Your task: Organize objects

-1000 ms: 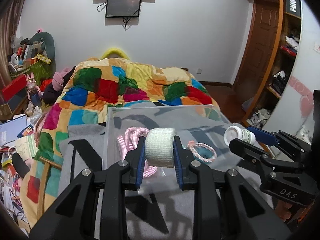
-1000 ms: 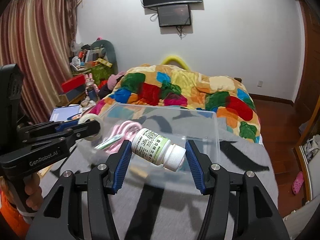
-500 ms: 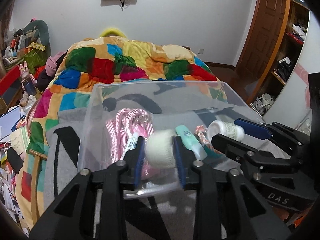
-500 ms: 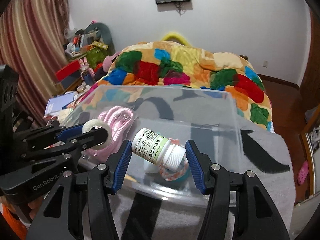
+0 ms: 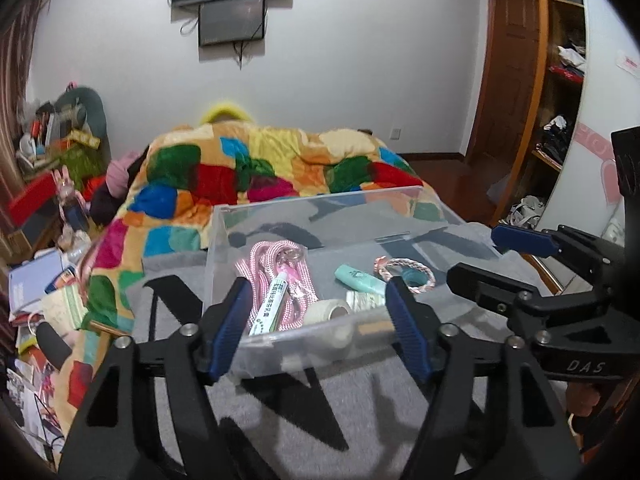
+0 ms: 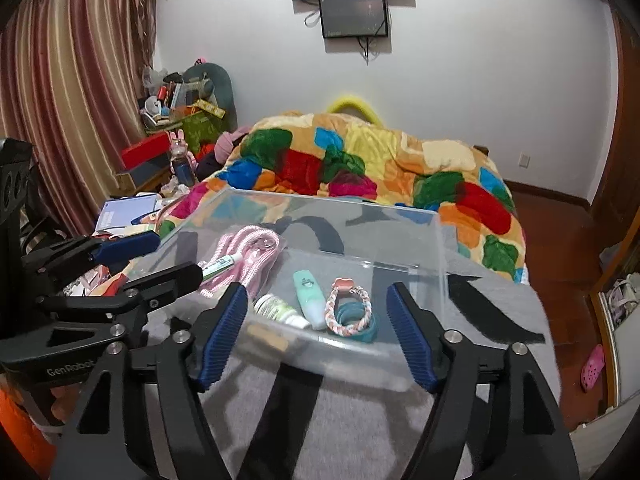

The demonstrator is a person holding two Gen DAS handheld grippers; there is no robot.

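Observation:
A clear plastic box (image 5: 224, 236) (image 6: 436, 248) stands on a grey cloth. In it lie a white bandage roll (image 5: 326, 312), a white pill bottle (image 6: 278, 309), a pink rope (image 5: 276, 272) (image 6: 248, 252), a white tube (image 5: 272, 304), a mint tube (image 5: 358, 278) (image 6: 310, 298) and a braided ring (image 5: 406, 274) (image 6: 350, 314). My left gripper (image 5: 320, 332) is open and empty at the box's near wall. My right gripper (image 6: 316, 334) is open and empty at the near wall too. Each gripper shows in the other's view, the right one (image 5: 508, 256) and the left one (image 6: 156, 260).
The grey cloth (image 5: 360, 412) with black shapes covers the near end of a bed with a patchwork quilt (image 5: 260, 176). Cluttered books and boxes (image 5: 36, 280) lie to the left. A wooden shelf unit (image 5: 560, 120) and door stand to the right.
Both grippers opened. The bandage roll dropped from the left one and the pill bottle from the right one into the box. Both grippers have drawn back to the near wall.

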